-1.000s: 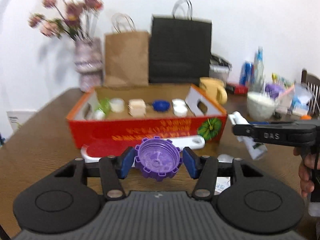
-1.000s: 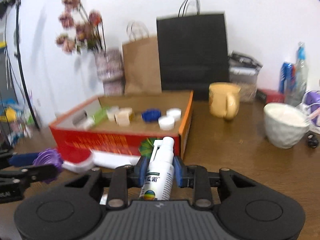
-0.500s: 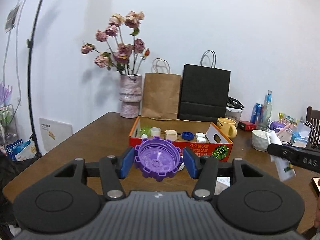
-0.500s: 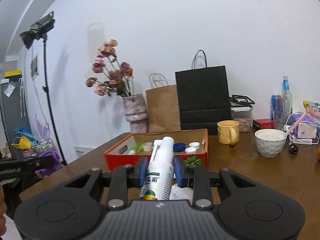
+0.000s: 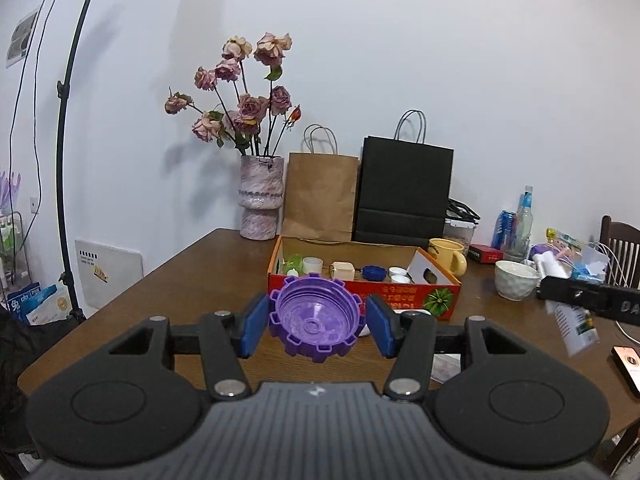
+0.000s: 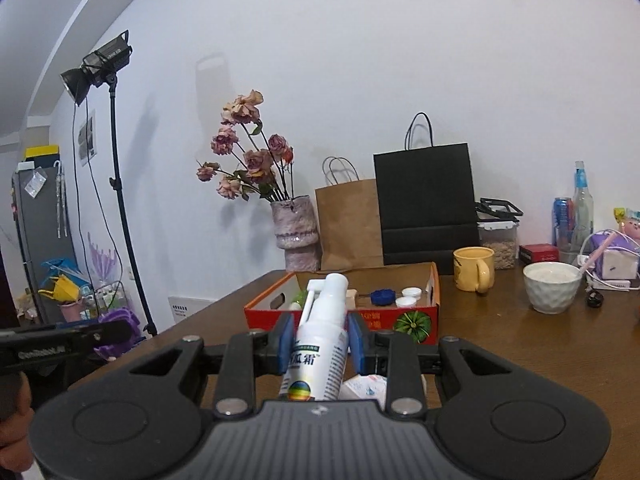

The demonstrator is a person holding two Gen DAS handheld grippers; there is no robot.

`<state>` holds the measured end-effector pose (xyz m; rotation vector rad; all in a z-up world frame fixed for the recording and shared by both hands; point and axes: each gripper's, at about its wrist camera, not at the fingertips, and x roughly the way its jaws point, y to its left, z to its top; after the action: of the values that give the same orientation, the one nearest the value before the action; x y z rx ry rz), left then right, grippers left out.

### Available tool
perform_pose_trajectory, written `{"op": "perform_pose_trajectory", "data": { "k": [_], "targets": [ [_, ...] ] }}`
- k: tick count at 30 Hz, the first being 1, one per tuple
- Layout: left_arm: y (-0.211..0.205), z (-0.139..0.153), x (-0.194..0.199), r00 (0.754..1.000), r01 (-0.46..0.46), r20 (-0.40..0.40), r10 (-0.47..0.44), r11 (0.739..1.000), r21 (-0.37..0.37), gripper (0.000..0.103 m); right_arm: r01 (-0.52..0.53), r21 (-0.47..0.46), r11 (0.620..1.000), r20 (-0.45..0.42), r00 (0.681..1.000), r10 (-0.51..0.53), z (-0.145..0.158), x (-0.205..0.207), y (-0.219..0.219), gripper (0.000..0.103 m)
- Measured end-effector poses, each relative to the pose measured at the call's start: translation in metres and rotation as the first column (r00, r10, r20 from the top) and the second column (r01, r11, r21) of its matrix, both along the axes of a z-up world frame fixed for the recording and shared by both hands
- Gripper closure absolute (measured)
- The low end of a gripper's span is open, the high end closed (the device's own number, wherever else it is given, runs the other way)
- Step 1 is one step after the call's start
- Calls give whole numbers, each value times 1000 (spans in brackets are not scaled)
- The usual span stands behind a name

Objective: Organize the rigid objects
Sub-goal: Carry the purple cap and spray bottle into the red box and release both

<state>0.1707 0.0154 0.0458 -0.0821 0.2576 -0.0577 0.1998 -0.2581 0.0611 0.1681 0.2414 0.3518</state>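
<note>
Two grippers loaded, held above table: left gripper (image 5: pixel 316 326) fingers clamp purple cap (image 5: pixel 316 326); right gripper (image 6: pixel 320 344) fingers clamp spray bottle (image 6: pixel 320 344). Lower each squarely over box (image 5: pixel 360 294), release inside gently.

Even, soft indoor light; sharp centre, fisheye bending and dark vignette at the corners, faint wall shadows.

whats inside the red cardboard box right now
In the red box: a green piece, a pale round cap, a beige block, a blue cap and two white caps. The near wall and the held purple lid hide the front floor.
</note>
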Motion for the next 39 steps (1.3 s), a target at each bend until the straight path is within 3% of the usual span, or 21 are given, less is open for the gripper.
{"op": "perform_pose_trajectory", "data": {
  "k": [5, 9, 13, 17, 22, 26, 30, 33, 35, 39],
  "targets": [
    [9, 16, 42, 999, 29, 31, -30, 1000, 8, 49, 6, -21, 1000, 23, 1000, -6, 13, 37, 0, 75],
    [15, 29, 101, 995, 97, -5, -97, 995, -13, 49, 5, -26, 1000, 14, 1000, -5, 24, 90, -8, 75],
    [12, 35, 184, 987, 140, -82, -141, 990, -22, 49, -17, 6, 1000, -66, 998, 17, 29, 167, -17, 75],
    [11, 24, 283, 945, 200, -239, -223, 973, -114, 49, -27, 20, 999, -207, 978, 30, 19, 252, -18, 75],
    [-7, -1, 376, 921, 171, -351, -170, 985, -28, 49, 2, -121, 993, -394, 918, -50, -9, 344, -6, 75],
    [-16, -34, 427, 903, 86, -426, -59, 995, 45, 48, 16, -260, 965, -454, 880, -137, -38, 388, 10, 75],
    [-10, -65, 451, 865, 18, -502, 3, 999, 37, 48, 11, -371, 928, -474, 858, -199, -69, 404, 25, 75],
    [-10, -67, 450, 879, 53, -477, -14, 996, 68, 38, -17, -474, 880, -450, 864, -225, -84, 405, 37, 77],
    [-6, -65, 446, 883, 56, -469, -33, 998, 36, 36, -11, -527, 850, -414, 876, -245, -87, 401, 42, 75],
    [-3, -46, 423, 901, 83, -428, -73, 997, 4, 33, 25, -482, 876, -366, 903, -226, -70, 381, 36, 65]
  ]
}}
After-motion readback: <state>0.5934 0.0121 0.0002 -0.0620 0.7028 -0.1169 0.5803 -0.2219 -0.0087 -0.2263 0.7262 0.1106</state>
